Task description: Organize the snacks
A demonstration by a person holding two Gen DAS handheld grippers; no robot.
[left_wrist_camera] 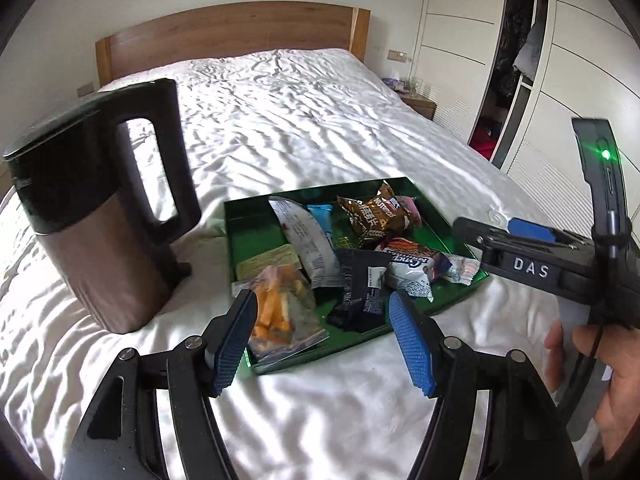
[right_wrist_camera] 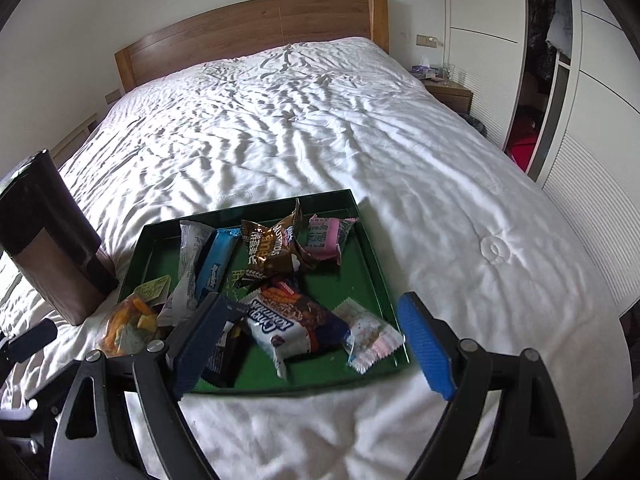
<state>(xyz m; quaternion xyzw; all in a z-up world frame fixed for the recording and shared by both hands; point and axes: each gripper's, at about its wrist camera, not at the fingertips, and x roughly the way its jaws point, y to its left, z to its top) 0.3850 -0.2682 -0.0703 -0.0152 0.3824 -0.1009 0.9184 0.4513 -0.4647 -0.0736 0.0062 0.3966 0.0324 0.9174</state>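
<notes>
while i hold both grippers above the near end of the bed, the stock reads as follows.
bed (right_wrist_camera: 320, 128): white rumpled quilt, wooden headboard at the far end.
tray (right_wrist_camera: 362, 236): dark green, shallow, flat on the quilt near the foot of the bed; all snacks lie in it or hang over its rim.
brown packet (right_wrist_camera: 276, 248): crumpled, at the far middle of the tray.
pink packet (right_wrist_camera: 326, 238): just right of the brown one, far right corner.
blue bar (right_wrist_camera: 218, 260): lying lengthwise, left of the brown packet.
white pouch (left_wrist_camera: 306, 240): long, beside the blue bar on its left.
cookie pack (right_wrist_camera: 294, 320): white and orange, near middle of the tray.
small clear sachet (right_wrist_camera: 370, 336): pastel contents, touching the cookie pack's right end, near right corner.
black wrapper (left_wrist_camera: 360, 292): near edge, partly under the cookie pack.
clear bag (left_wrist_camera: 282, 316): orange pieces inside, at the near left corner, overhanging the rim.
kettle (left_wrist_camera: 104, 216): black and brown, upright on the quilt, just left of the tray.
left gripper (left_wrist_camera: 324, 340): mine, jaws parted to a middling gap, nothing between the pads, above the tray's near edge.
right gripper (right_wrist_camera: 312, 344): jaws spread wide, nothing gripped, above the tray's near right part.
hand (left_wrist_camera: 600, 364): on the right gripper's handle.
</notes>
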